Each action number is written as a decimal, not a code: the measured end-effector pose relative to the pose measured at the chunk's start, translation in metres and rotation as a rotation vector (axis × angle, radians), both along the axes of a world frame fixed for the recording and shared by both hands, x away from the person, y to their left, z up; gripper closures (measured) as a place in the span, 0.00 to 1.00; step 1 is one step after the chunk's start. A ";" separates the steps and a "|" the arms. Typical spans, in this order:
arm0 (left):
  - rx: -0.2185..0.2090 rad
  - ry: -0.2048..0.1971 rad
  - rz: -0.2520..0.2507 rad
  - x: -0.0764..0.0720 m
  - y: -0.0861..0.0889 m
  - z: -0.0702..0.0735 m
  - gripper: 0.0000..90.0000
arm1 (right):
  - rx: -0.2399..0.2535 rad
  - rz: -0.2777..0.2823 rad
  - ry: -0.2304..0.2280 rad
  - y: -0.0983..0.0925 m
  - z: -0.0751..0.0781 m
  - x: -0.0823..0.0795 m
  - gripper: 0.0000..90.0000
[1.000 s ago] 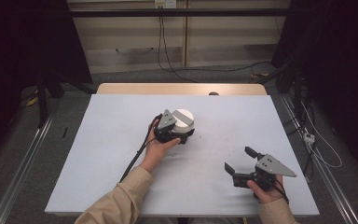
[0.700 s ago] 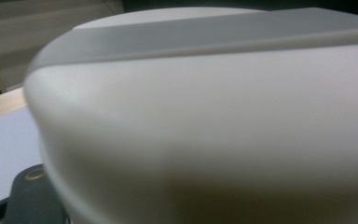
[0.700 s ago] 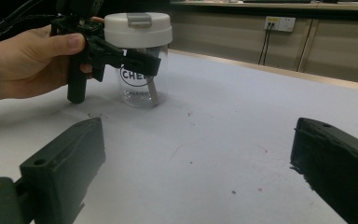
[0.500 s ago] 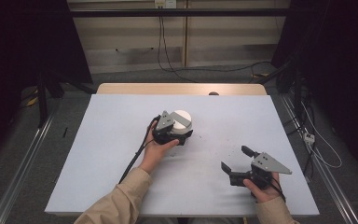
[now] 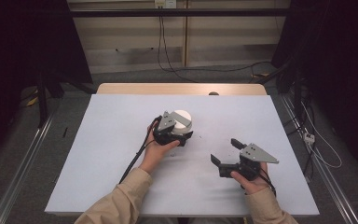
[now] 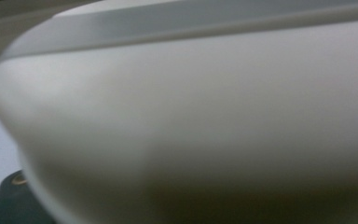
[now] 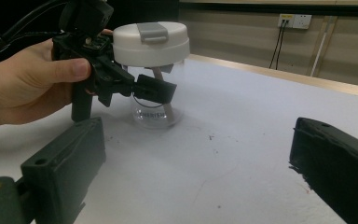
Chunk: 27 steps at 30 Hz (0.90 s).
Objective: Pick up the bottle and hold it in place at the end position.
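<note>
Beside left gripper: jar (white-lidded)

I've got a clear glossy jar here, looks like plastic, under a smooth matt white lid. My grippers' jaws are matt black plastic, slightly grainy. The table is a matt pale sheet, faintly scuffed, with a wood edge at the far side.
</note>
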<state>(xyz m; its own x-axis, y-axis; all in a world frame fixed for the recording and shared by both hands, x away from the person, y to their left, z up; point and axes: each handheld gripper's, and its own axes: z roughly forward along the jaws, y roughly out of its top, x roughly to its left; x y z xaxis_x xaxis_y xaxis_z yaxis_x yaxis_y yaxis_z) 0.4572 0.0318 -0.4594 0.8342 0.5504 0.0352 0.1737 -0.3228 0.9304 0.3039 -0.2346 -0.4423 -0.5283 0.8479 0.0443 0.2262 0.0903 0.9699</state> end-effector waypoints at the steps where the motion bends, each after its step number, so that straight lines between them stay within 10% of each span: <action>1: 0.002 0.002 -0.003 0.000 0.000 0.000 0.13 | -0.001 0.003 -0.001 0.001 0.000 0.001 0.03; 27: -0.009 0.020 0.017 -0.007 0.013 0.007 0.20 | -0.011 -0.008 0.015 0.017 0.004 0.016 0.04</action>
<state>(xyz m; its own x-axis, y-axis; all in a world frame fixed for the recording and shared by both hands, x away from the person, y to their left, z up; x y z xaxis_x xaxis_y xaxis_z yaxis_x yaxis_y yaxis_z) 0.4497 0.0445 -0.4523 0.8253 0.5646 0.0134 0.1977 -0.3111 0.9296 0.3199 -0.2173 -0.4380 -0.5209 0.8525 0.0431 0.2412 0.0986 0.9654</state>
